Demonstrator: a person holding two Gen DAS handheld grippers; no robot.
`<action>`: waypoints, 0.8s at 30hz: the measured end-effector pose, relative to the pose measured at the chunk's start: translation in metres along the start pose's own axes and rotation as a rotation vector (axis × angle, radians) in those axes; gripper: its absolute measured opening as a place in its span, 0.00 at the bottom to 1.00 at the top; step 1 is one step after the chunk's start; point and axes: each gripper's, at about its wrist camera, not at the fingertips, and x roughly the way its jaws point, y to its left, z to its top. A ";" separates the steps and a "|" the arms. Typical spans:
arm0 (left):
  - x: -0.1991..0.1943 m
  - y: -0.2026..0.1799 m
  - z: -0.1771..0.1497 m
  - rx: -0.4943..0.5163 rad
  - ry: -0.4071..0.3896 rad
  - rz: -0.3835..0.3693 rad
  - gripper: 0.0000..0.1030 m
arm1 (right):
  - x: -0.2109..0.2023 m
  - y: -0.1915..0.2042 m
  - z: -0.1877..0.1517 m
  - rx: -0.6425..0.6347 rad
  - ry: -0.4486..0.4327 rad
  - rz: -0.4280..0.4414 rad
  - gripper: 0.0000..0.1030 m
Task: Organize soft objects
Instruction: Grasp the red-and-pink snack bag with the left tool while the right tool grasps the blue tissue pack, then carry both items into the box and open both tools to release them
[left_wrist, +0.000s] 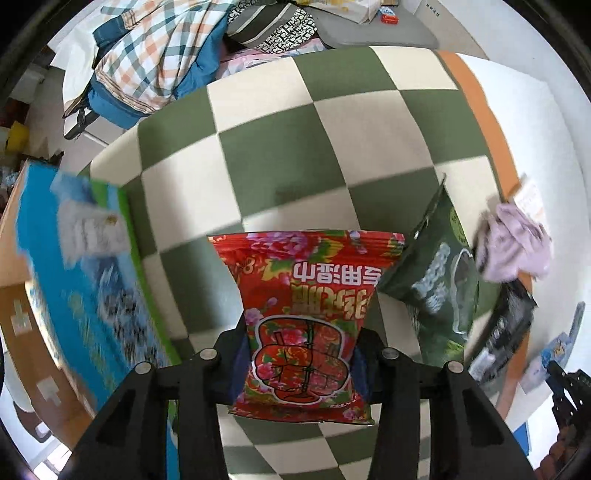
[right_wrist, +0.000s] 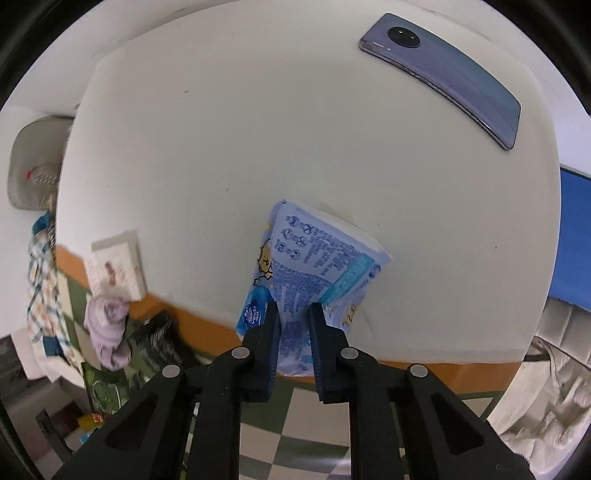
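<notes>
both hands look mid-carry: the left gripper (left_wrist: 301, 354) fingers clench a red floral wipes pack (left_wrist: 306, 317) at 6 o'clock above the checkered mat (left_wrist: 280, 147), the right gripper (right_wrist: 293, 317) fingers pinch a blue tissue pack (right_wrist: 314, 266) over the white cushion (right_wrist: 258, 129), so next comes setting each down in its spot

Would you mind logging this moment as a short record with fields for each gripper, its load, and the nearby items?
left gripper: shut on the red floral wipes pack, held over the green-and-cream checkered mat
right gripper: shut on the blue tissue pack, held over the white cushion
on cushion: purple phone, near the far edge
beside red pack: dark green pouch, lilac cloth
left of mat: blue box
</notes>
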 end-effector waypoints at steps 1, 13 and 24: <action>-0.004 0.000 -0.008 -0.002 -0.005 -0.008 0.40 | -0.003 -0.003 -0.001 -0.013 -0.005 0.002 0.13; -0.067 0.007 -0.061 0.008 -0.115 -0.111 0.40 | -0.045 0.017 -0.027 -0.229 -0.006 0.067 0.02; -0.141 0.039 -0.106 -0.012 -0.244 -0.188 0.40 | -0.118 0.077 -0.112 -0.569 -0.012 0.182 0.01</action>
